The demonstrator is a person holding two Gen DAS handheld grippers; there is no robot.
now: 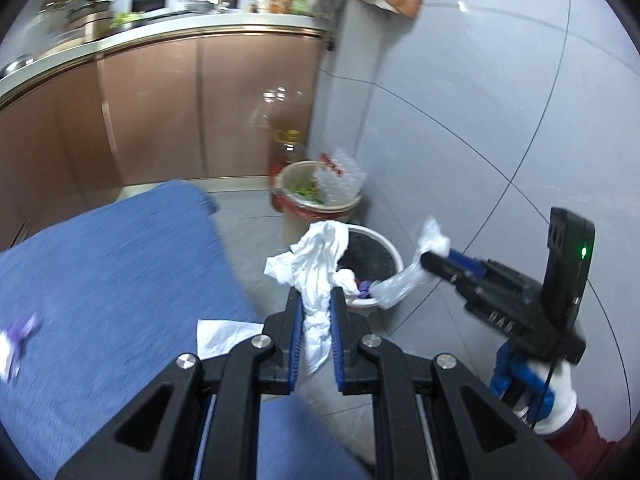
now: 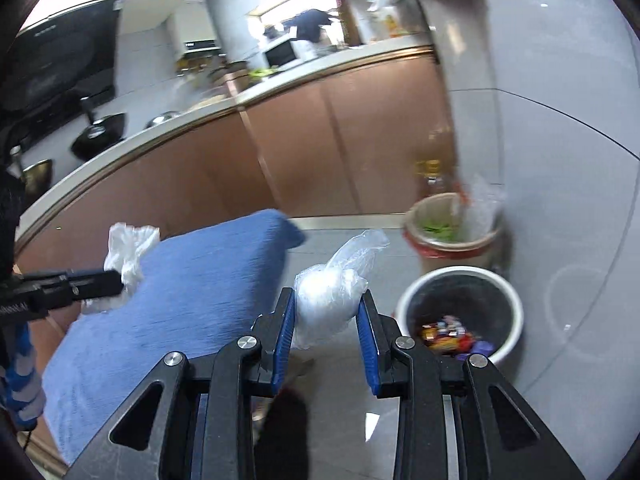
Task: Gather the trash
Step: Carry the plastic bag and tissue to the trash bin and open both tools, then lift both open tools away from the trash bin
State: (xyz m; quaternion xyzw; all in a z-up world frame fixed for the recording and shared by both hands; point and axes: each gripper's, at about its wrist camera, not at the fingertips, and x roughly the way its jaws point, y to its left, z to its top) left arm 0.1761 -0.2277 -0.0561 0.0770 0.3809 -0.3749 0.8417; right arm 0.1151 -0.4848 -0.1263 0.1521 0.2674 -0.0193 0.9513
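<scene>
Two grippers are each carrying a piece of trash toward the white bin on the grey tiled floor.

In the left wrist view, the left gripper [image 1: 316,300] is pinching a crumpled white tissue [image 1: 316,256] between its blue pads, the wad sticking up in front of the white bin [image 1: 394,252]. To the right of the bin, the right gripper [image 1: 430,258] is holding a clear plastic bag [image 1: 404,280] whose loose end is reaching over the bin's rim. A white-gloved hand [image 1: 552,392] is gripping that tool's handle. Left of the bin, a blue cloth-covered surface [image 1: 112,272] is carrying a flat white tissue [image 1: 224,336] and a blurred purple wrapper [image 1: 20,336]. Behind the bin a second, beige bin [image 1: 348,204] is holding green scraps and a clear plastic tray.

In the right wrist view, the right gripper [image 2: 326,300] is clamped on the plastic bag [image 2: 332,292], which is bulging between the pads, left of the white bin [image 2: 508,300]. Colourful wrappers [image 2: 444,334] are lying inside the bin. Far left of it, the left gripper [image 2: 118,278] is gripping the tissue [image 2: 128,252] over the blue surface [image 2: 192,304].
</scene>
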